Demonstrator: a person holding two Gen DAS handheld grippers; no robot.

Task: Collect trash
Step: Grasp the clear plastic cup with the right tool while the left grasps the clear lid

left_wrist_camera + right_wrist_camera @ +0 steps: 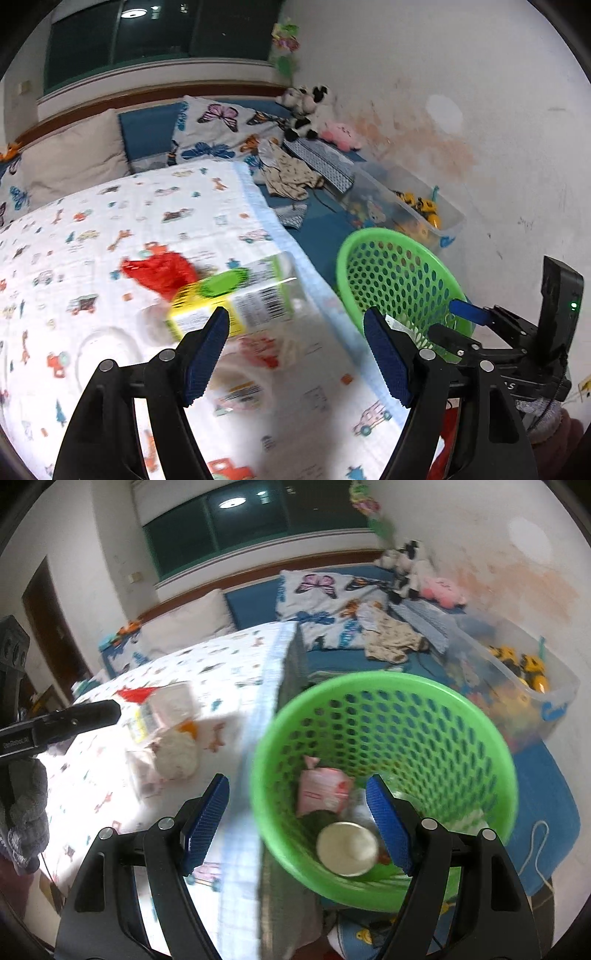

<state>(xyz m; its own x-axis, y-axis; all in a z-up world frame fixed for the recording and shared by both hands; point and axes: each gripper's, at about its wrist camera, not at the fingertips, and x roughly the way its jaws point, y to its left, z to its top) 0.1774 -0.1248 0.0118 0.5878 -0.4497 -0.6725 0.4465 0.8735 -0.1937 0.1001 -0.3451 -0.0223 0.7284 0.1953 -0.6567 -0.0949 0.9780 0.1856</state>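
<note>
Through the left wrist camera, the left hand-held gripper (295, 347) stands wide open and empty, apparently lined up to take the clear bottle (236, 299) with the yellow-green label that lies on its side just ahead of its fingertips on the patterned blanket (110, 221), a red wrapper (159, 271) just beyond it. Through the right wrist camera, the right hand-held gripper (297, 821) is likewise spread and holds nothing, poised above the green basket (384, 690), which sits ahead and below, probably as the drop point, already holding a pink packet (323, 790) and a round white lid (347, 849).
</note>
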